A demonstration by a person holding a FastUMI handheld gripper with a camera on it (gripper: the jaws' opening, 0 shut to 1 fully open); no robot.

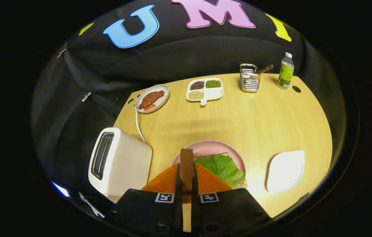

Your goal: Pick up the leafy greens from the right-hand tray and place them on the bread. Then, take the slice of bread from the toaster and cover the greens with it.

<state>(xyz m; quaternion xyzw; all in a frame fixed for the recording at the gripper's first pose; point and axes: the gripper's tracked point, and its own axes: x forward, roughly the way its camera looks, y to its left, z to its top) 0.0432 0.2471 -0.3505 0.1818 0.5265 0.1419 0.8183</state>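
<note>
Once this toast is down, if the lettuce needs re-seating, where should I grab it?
Probably its crinkled edge on the white tray side, coming down from above. The lettuce lies flat on the pink plate, and that edge reaches the rim, free to pinch. For now the gripper is shut on the bread slice, which is edge-on.

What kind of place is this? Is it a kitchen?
Probably a pretend kitchen in a booth. A toaster, a pink plate with leafy greens and a wooden table say kitchen. The claw grips a bread slice.
</note>
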